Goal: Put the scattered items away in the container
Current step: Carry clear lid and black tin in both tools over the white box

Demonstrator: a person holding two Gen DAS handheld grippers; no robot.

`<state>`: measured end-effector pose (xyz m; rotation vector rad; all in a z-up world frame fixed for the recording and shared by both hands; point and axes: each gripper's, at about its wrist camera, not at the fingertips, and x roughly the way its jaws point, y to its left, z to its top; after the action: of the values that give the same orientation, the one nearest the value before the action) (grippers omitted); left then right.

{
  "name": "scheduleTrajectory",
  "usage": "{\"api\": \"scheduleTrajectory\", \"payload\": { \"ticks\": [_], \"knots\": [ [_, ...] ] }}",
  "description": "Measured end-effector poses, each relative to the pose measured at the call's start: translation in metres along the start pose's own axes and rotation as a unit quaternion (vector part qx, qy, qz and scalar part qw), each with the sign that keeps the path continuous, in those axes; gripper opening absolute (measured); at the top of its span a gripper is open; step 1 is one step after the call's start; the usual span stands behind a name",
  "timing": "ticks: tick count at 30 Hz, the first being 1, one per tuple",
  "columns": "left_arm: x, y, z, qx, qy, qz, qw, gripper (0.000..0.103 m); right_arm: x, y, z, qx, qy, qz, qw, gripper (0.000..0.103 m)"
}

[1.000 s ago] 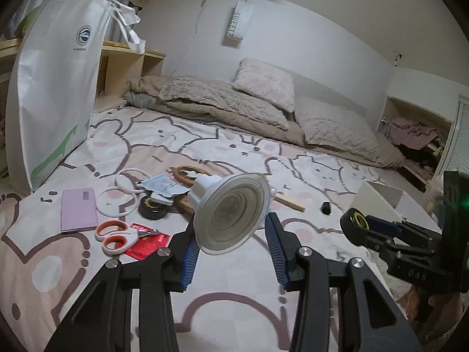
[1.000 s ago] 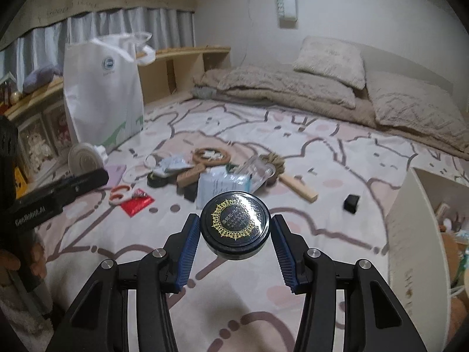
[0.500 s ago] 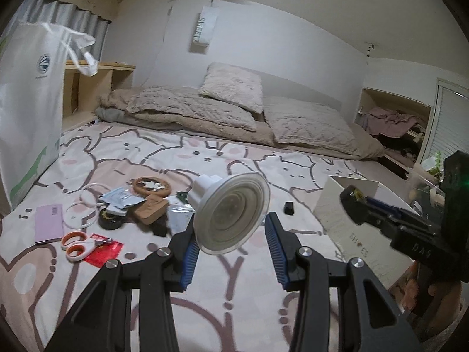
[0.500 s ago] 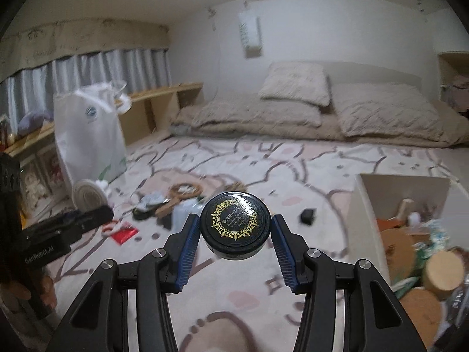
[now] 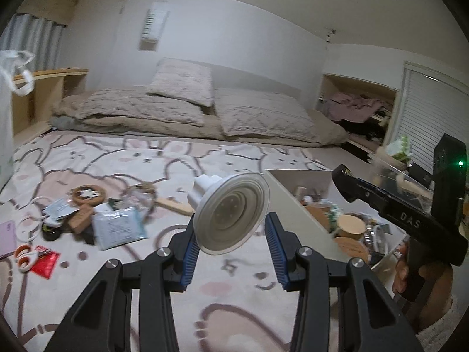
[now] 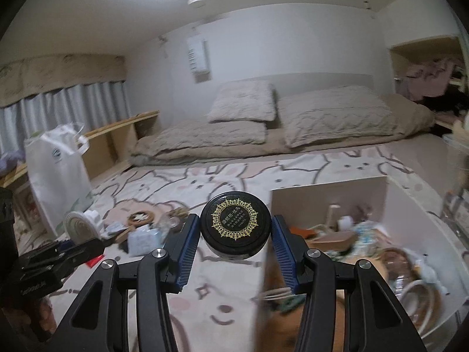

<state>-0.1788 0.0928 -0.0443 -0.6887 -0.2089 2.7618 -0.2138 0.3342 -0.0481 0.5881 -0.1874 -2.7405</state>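
Your left gripper [image 5: 231, 231] clasps the suction cup [image 5: 231, 214], tilted downward; your right gripper [image 6: 234, 234] clamps the tin [image 6: 235, 225], box [image 6: 328, 193] at 3 o'clock.

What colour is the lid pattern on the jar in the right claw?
Gold ornamental ring with gold lettering on the black jar; clearest in the right wrist view.

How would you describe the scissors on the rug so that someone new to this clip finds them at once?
Start from the bunny-patterned rug in front of the beige bedding, in the left wrist view. A heap of scattered items lies on its left part; at the heap's near left edge lie the scissors, partly on a red packet. Their orange-and-white loop handles set them apart.
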Motion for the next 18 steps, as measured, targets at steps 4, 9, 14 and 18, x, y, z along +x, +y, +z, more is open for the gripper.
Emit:
{"api": "scheduleTrajectory", "payload": {
  "ticks": [4, 9, 14, 18],
  "knots": [
    [0.014, -0.027, 0.009, 0.012, 0.007, -0.03, 0.9995, 0.043, -0.01, -0.032, 0.004, 0.023, -0.009, -0.032, 0.999, 0.05],
    [0.033, -0.055, 0.016, 0.021, 0.022, -0.058, 0.9979, 0.043, -0.018, -0.072, 0.008, 0.047, -0.014, -0.078, 0.996, 0.051],
    [0.054, -0.08, 0.019, 0.033, 0.039, -0.077, 0.9958, 0.043, -0.017, -0.103, 0.007, 0.067, -0.004, -0.103, 0.992, 0.05],
    [0.071, -0.093, 0.024, 0.033, 0.053, -0.089, 0.9941, 0.043, -0.011, -0.122, 0.006, 0.08, 0.007, -0.116, 0.99, 0.05]
  ]
}}
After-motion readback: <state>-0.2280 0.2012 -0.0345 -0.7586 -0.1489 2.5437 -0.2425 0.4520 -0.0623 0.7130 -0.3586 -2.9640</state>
